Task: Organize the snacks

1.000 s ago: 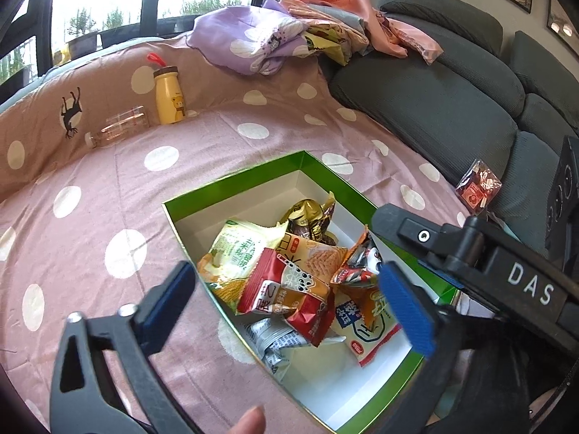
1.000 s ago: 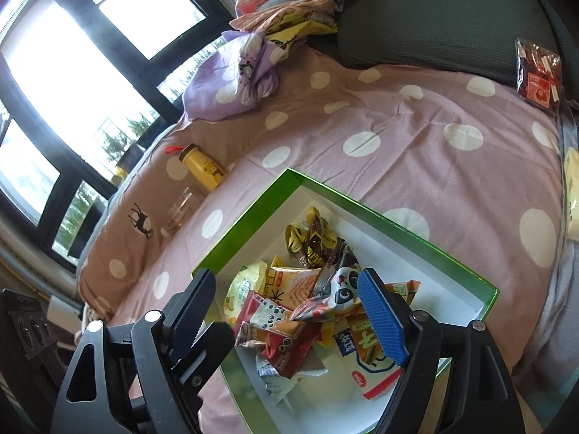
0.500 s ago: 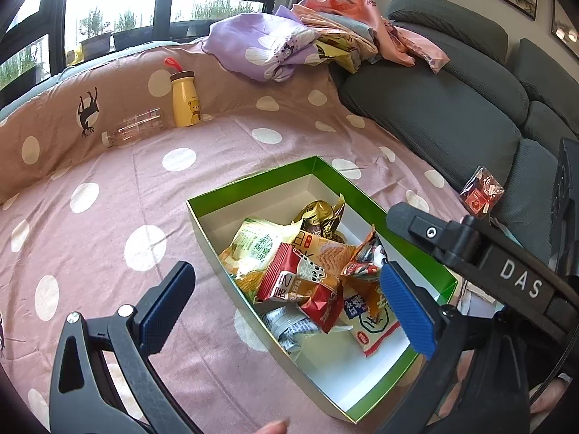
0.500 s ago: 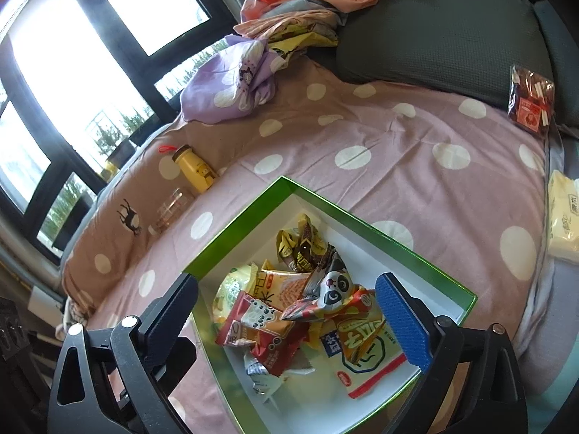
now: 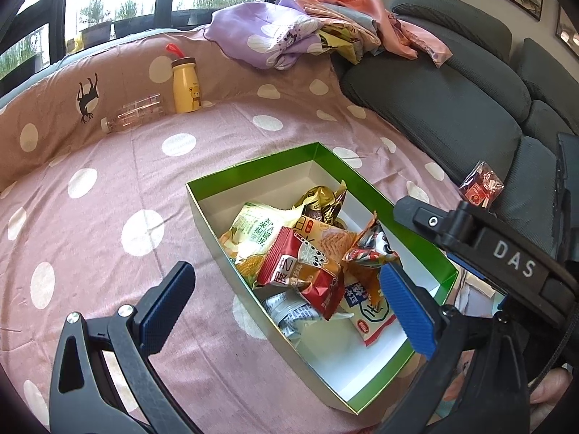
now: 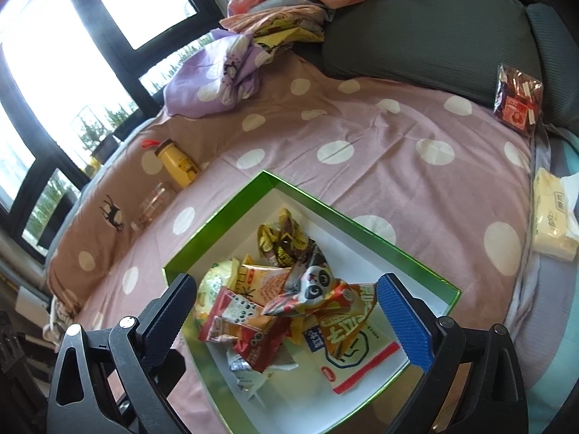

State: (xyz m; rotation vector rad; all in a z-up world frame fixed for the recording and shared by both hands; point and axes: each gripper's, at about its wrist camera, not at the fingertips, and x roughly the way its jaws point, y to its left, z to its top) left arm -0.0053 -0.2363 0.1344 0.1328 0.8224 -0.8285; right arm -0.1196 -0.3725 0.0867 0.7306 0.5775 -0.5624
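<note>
Since the earlier frame both claws have been drawn back from the green-rimmed box (image 5: 253,170). In the left view, the left claw (image 5: 286,303) is spread wide, empty; crinkled foil snack packets (image 5: 300,249) are heaped inside. In the right view, the right claw (image 6: 286,311) is likewise spread, empty; the lower packets are hidden.

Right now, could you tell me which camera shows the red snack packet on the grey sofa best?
The right wrist view: the red snack packet lies unobstructed, contents visible. In the left wrist view it sits small near the edge, just above the right gripper's body.
</note>
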